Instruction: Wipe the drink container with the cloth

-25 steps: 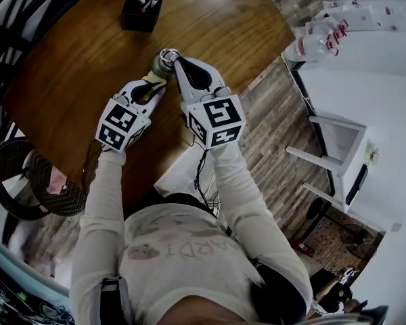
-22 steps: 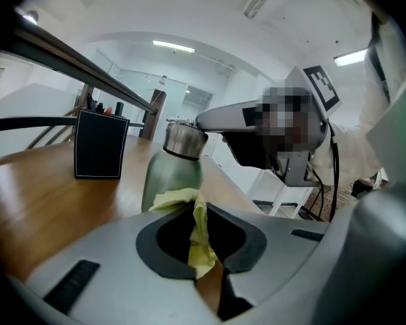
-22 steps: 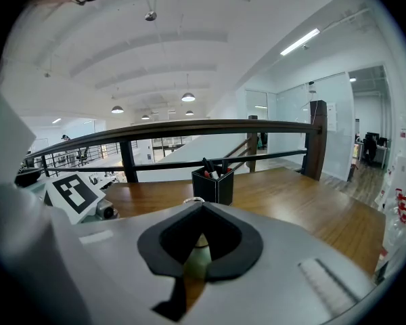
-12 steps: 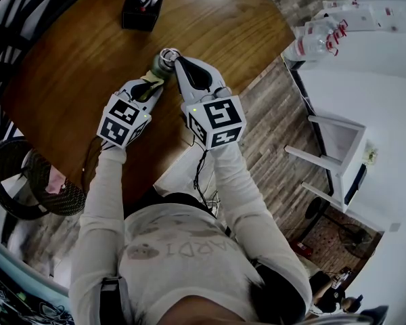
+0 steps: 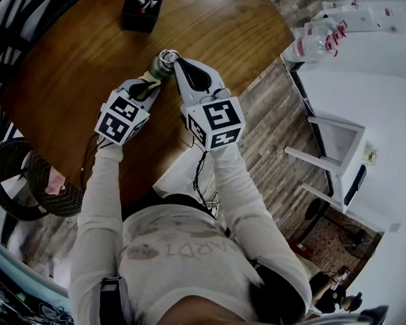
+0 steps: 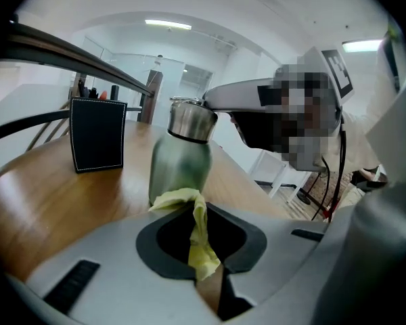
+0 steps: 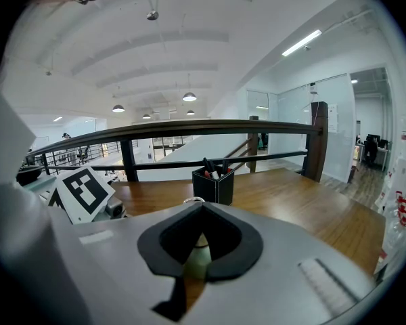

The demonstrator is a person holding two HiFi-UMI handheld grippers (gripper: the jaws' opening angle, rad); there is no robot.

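Note:
A green drink bottle (image 5: pixel 159 66) with a steel cap (image 6: pixel 191 118) stands upright on the round wooden table (image 5: pixel 74 53). My left gripper (image 5: pixel 151 80) is shut on a yellow cloth (image 6: pixel 197 230), whose front fold lies against the bottle's lower side (image 6: pixel 180 170). From the right, my right gripper (image 5: pixel 175 62) reaches over the bottle's top, jaws shut at the cap. In the right gripper view only a sliver of the green bottle (image 7: pixel 197 261) and its cap ring show between the closed jaws (image 7: pixel 201 205).
A black pen holder (image 5: pixel 141 7) stands farther back on the table. The table's edge runs close behind both grippers. A white table (image 5: pixel 372 66) with plastic bottles (image 5: pixel 318 40) and a white stool (image 5: pixel 338 147) are at the right. A dark railing borders the left.
The left gripper has shifted slightly up and left beside the bottle with the cloth still in it. The right gripper and the bottle have stayed in place.

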